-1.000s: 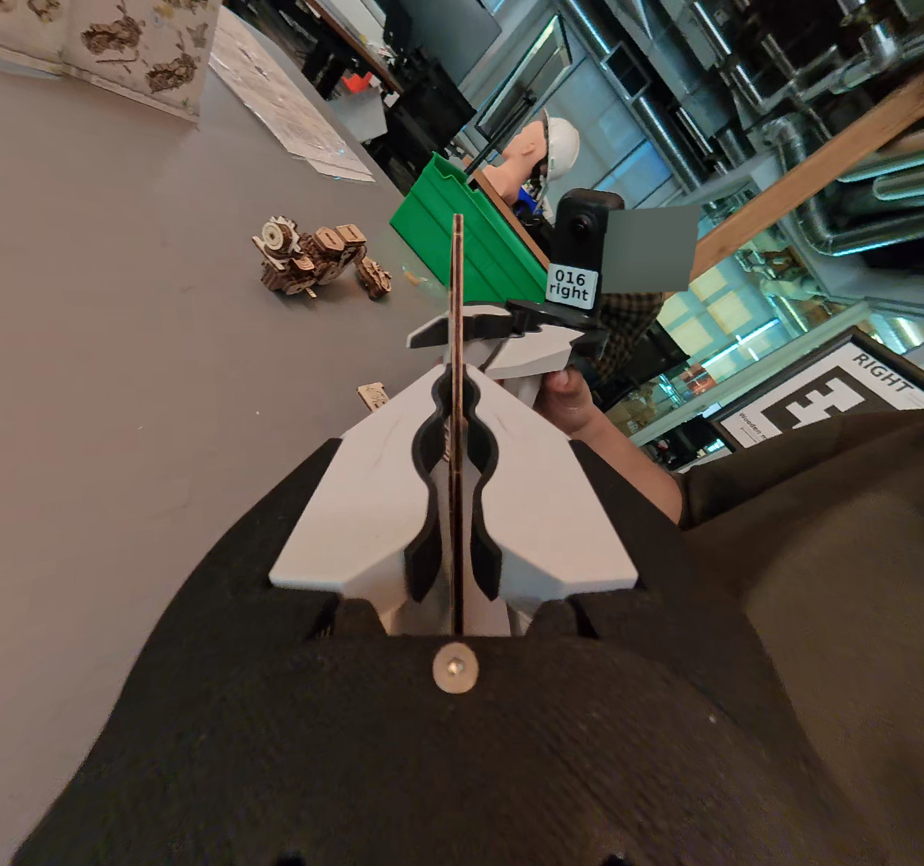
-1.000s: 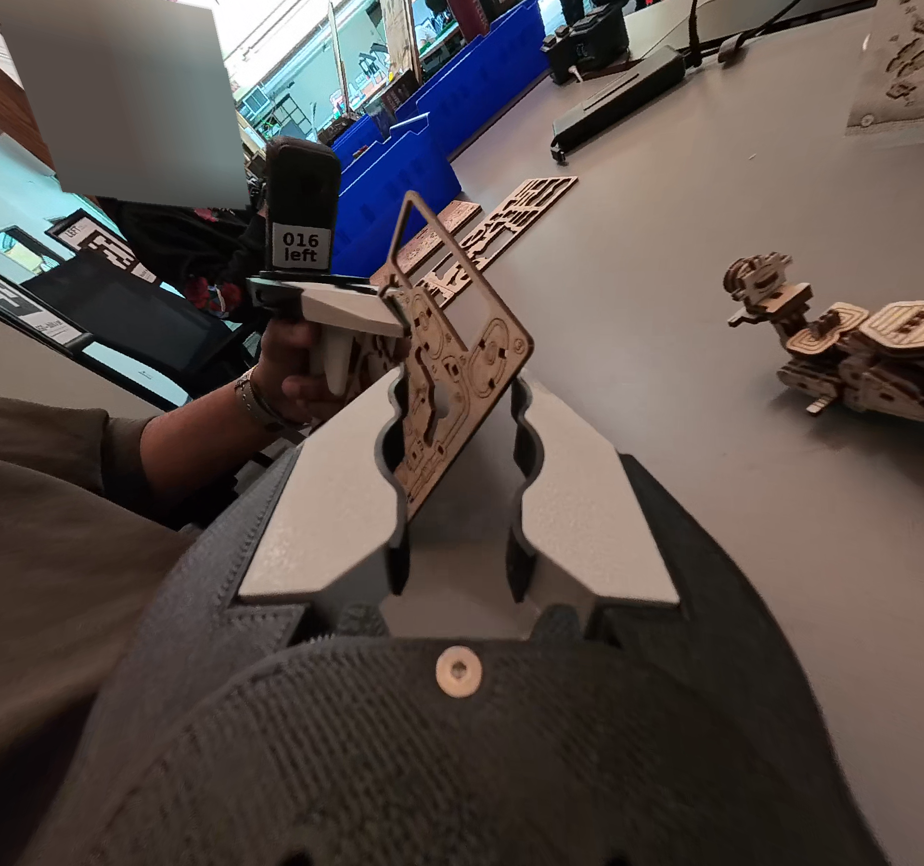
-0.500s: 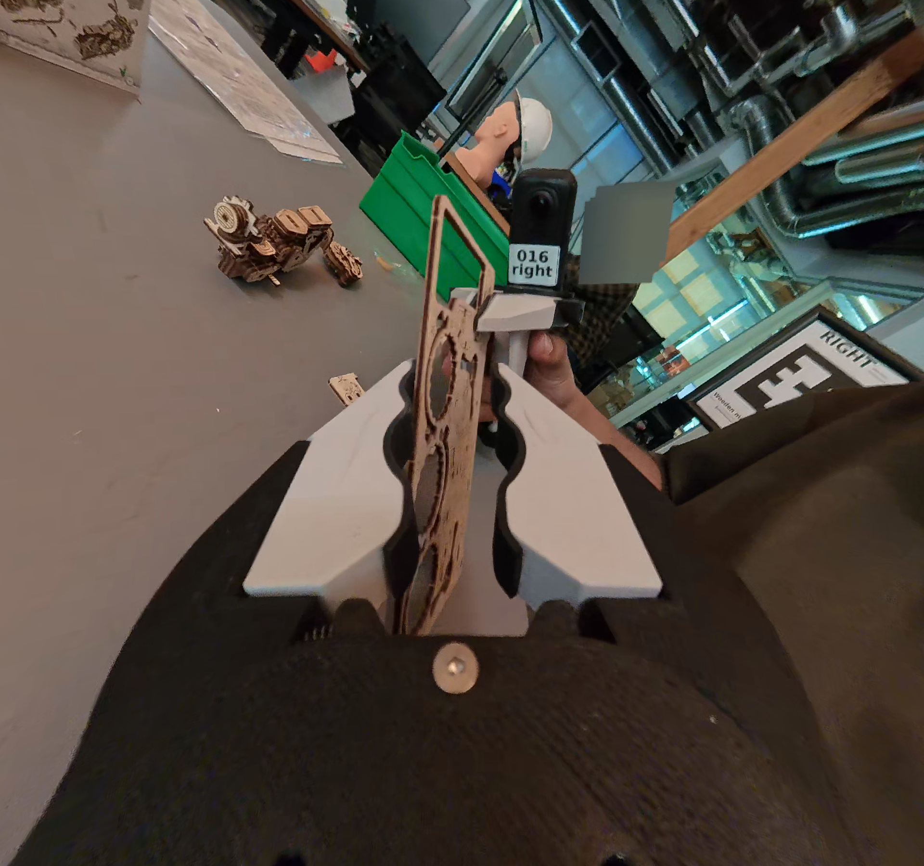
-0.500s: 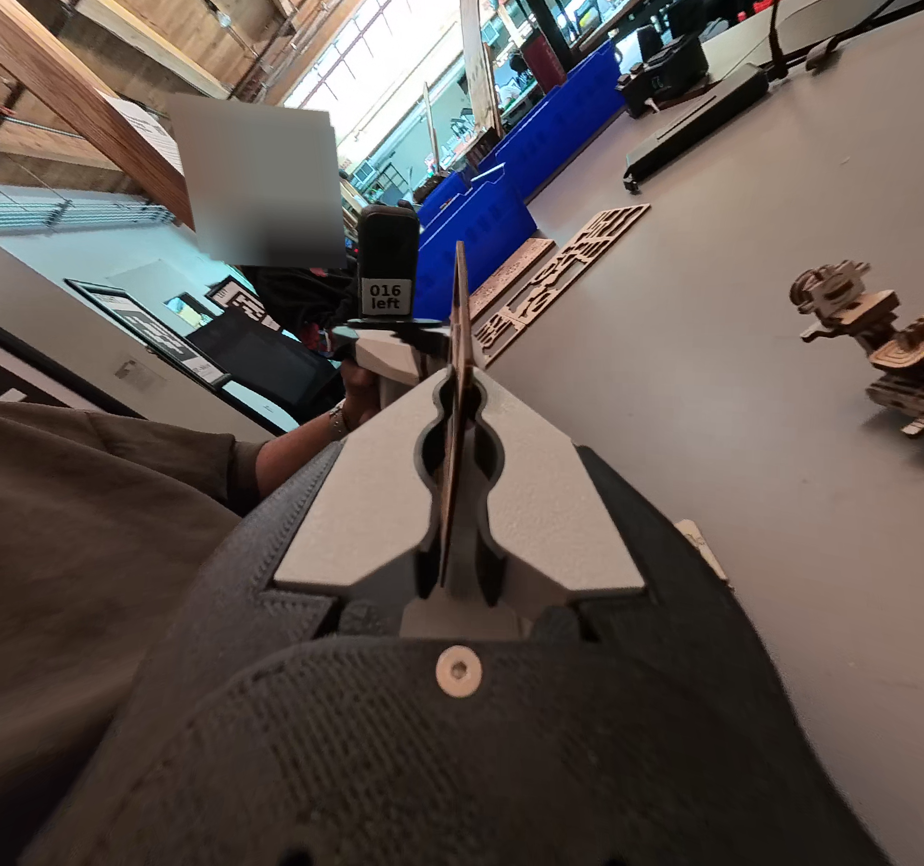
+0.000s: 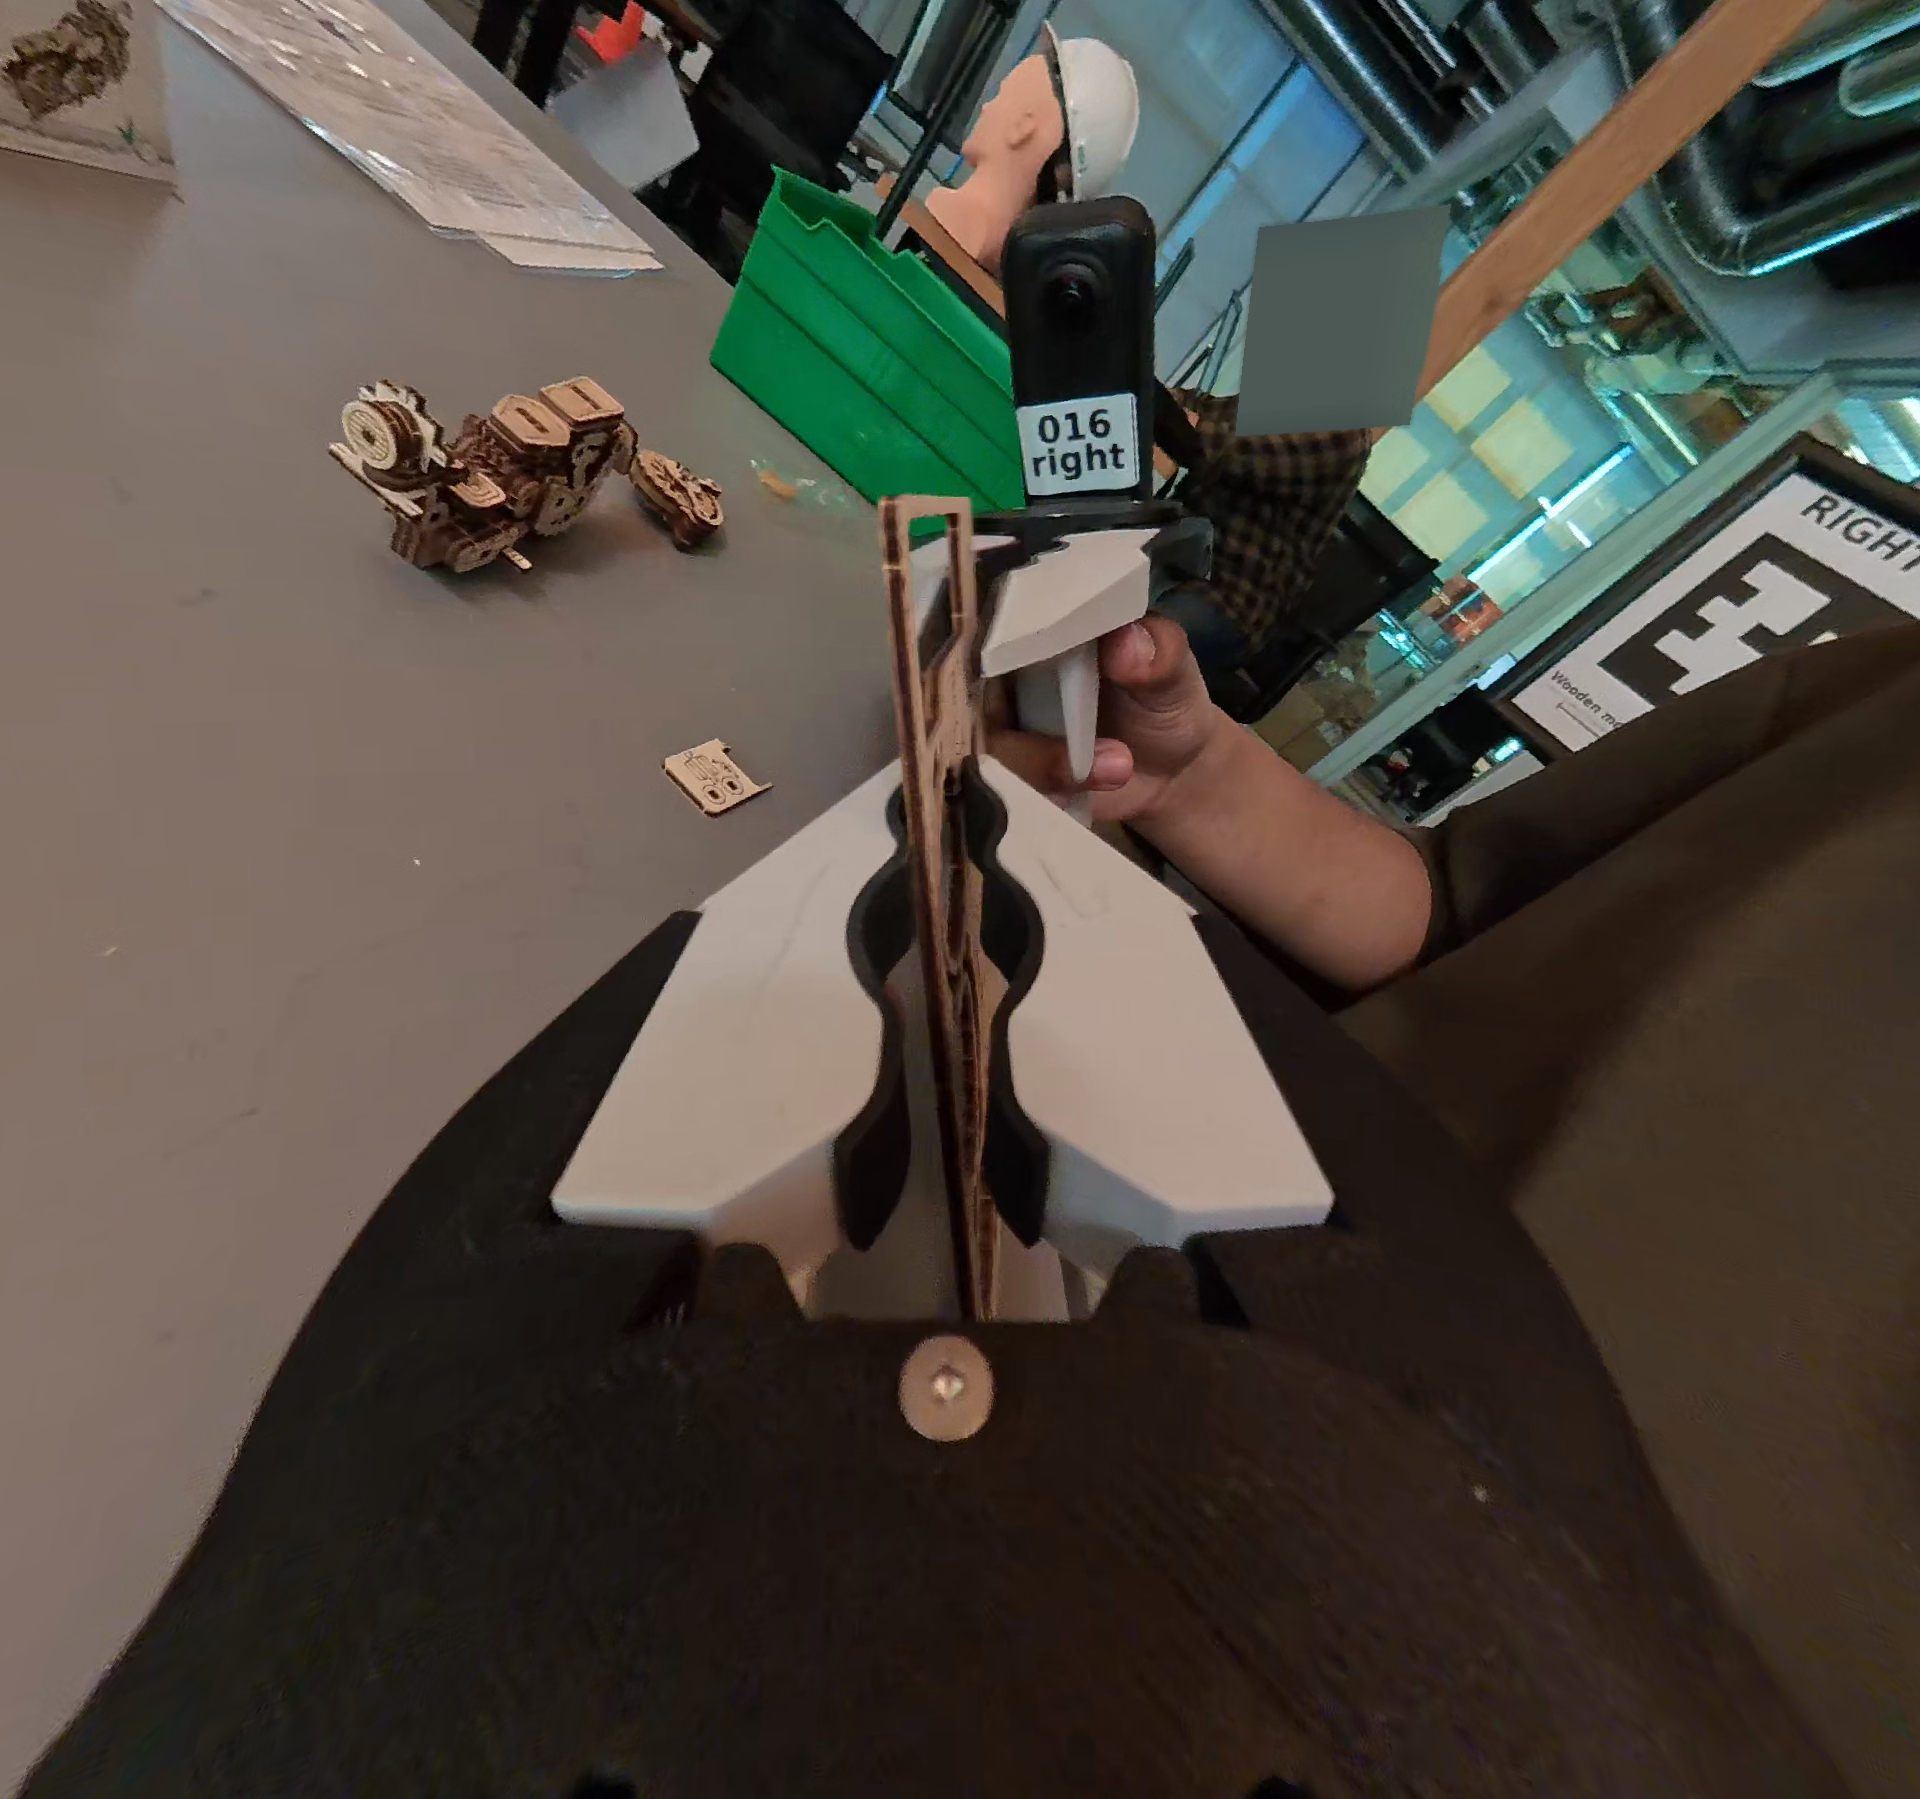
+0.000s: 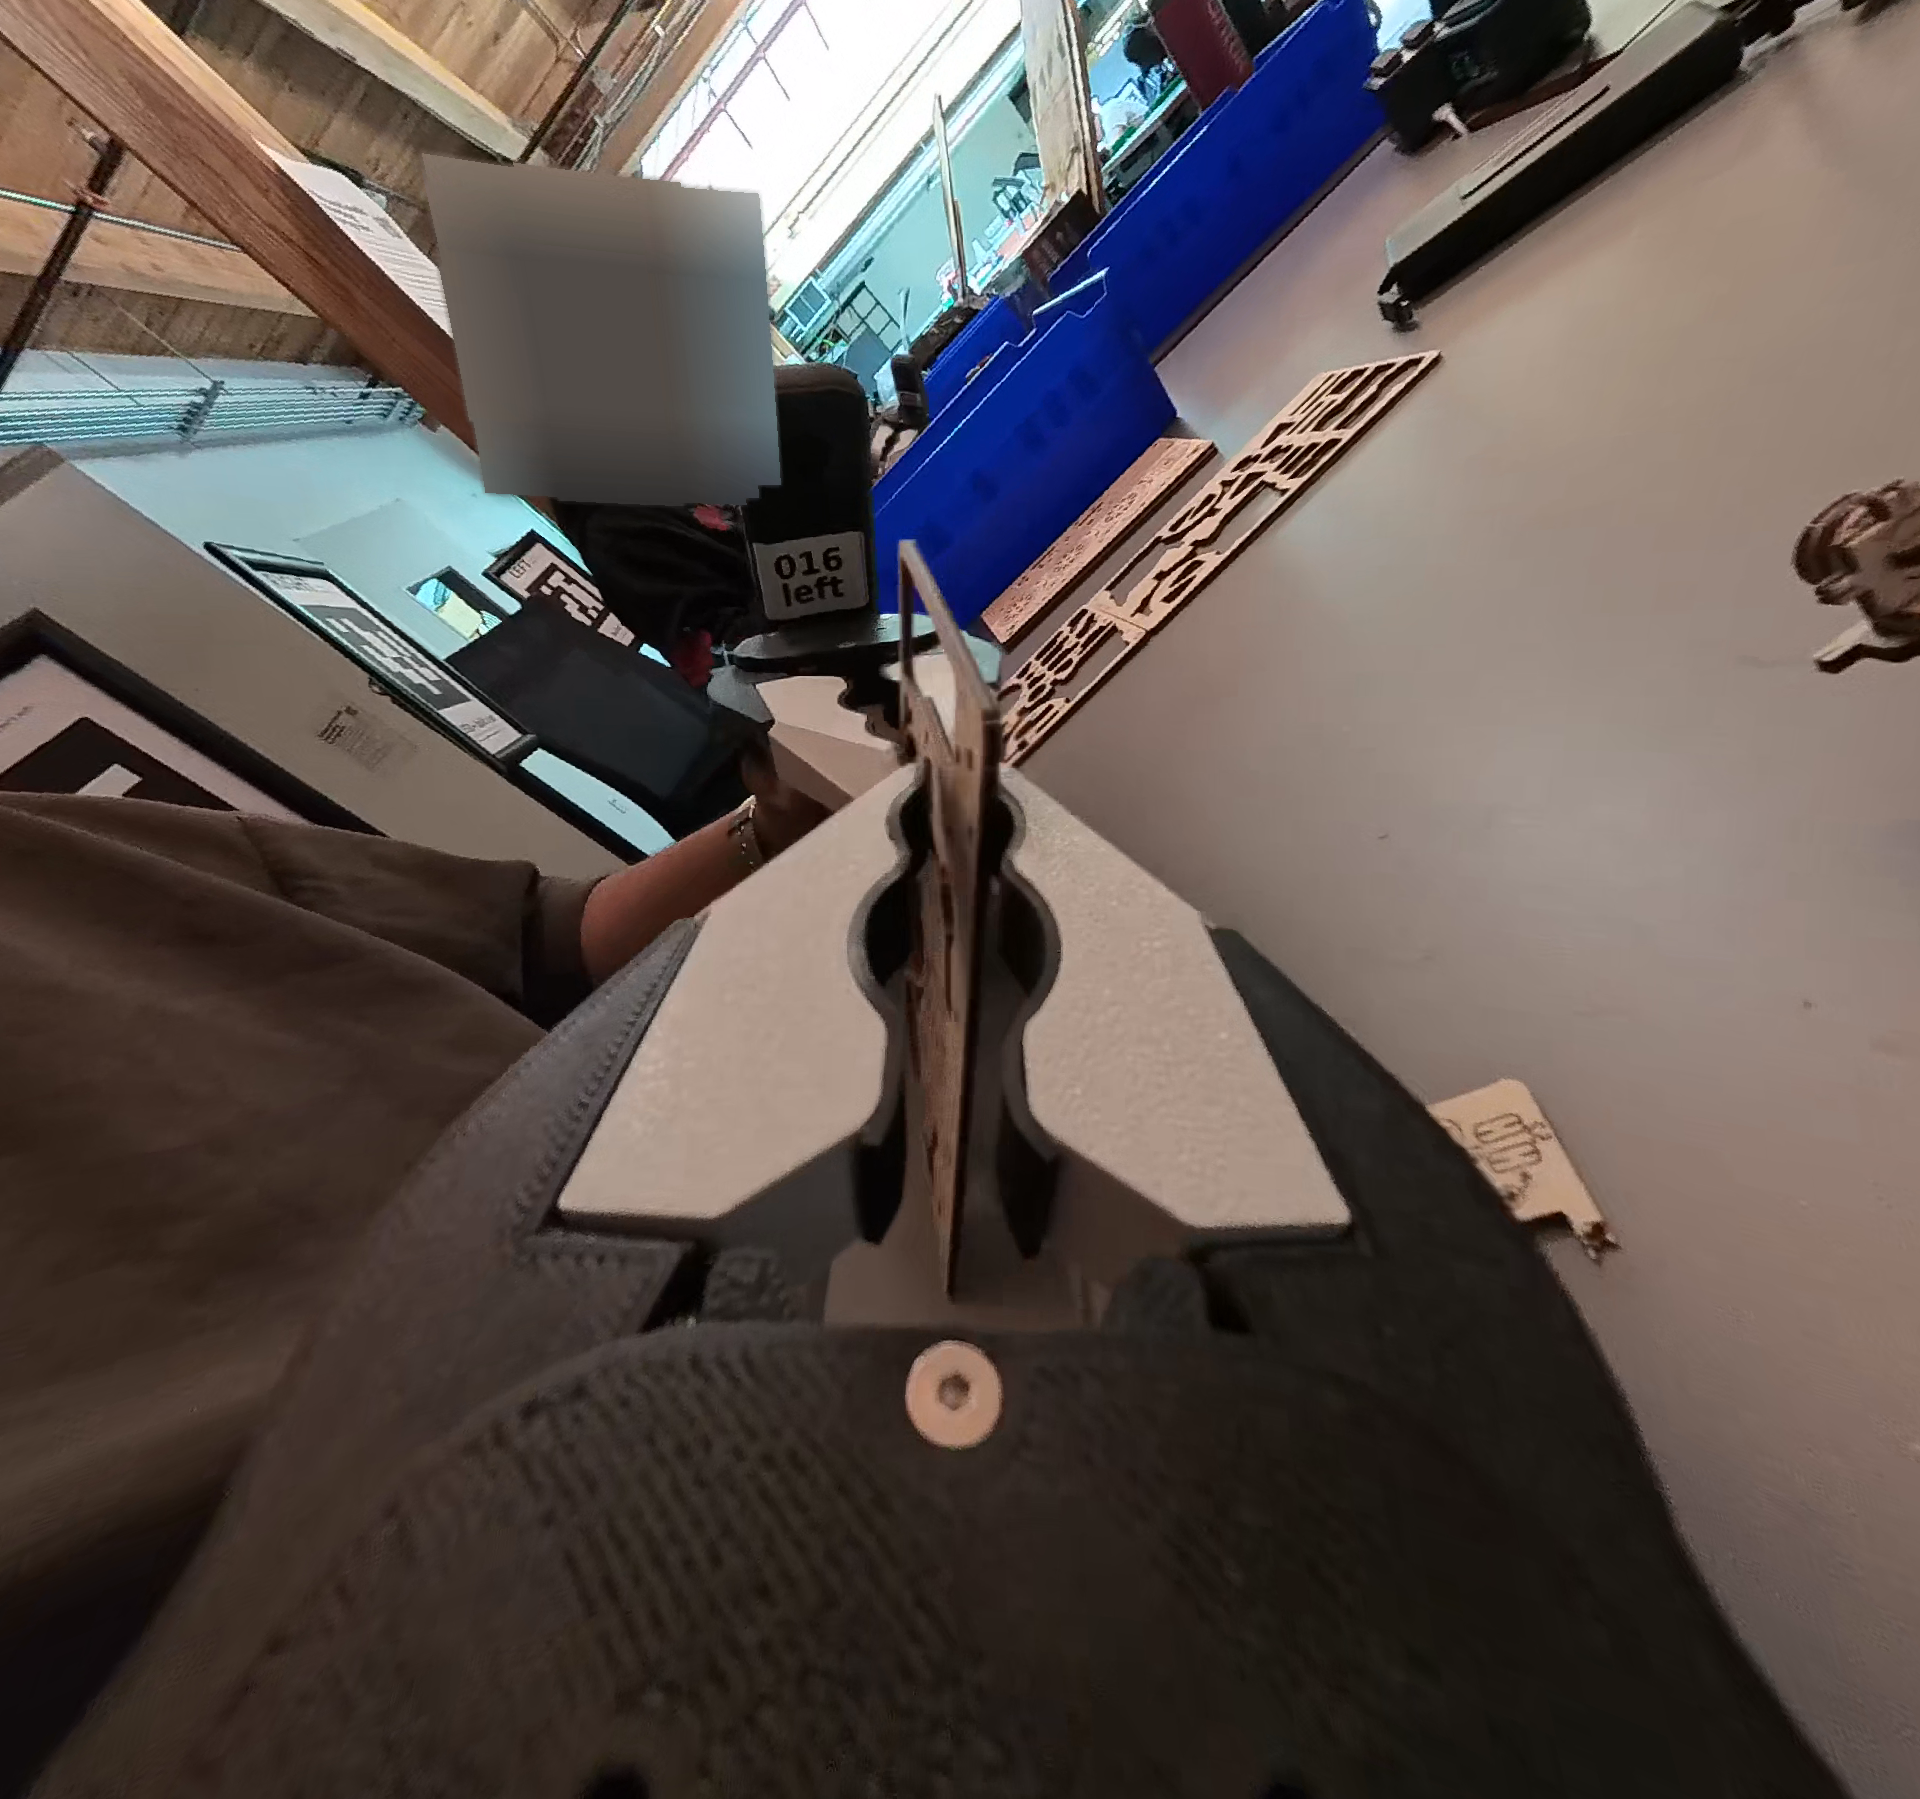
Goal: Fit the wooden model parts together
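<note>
A thin wooden sheet [image 5: 940, 918] with cut-out parts is held edge-on above the grey desk [image 5: 260, 762], gripped from both ends. The left gripper [image 5: 943, 819] has its jaws pressed onto one end of the sheet; the right gripper [image 6: 951, 814] has its jaws pinching the opposite end. A partly built wooden model [image 5: 488, 476] stands on the desk well apart from the sheet, a small loose wooden piece [image 5: 715, 778] lying between them. Further wooden sheets [image 6: 1195, 544] lie flat beside blue bins [image 6: 1039, 440].

My 2 wrist cameras face each other, close, across the wooden sheet [image 5: 940, 918] both views share edge-on.
</note>
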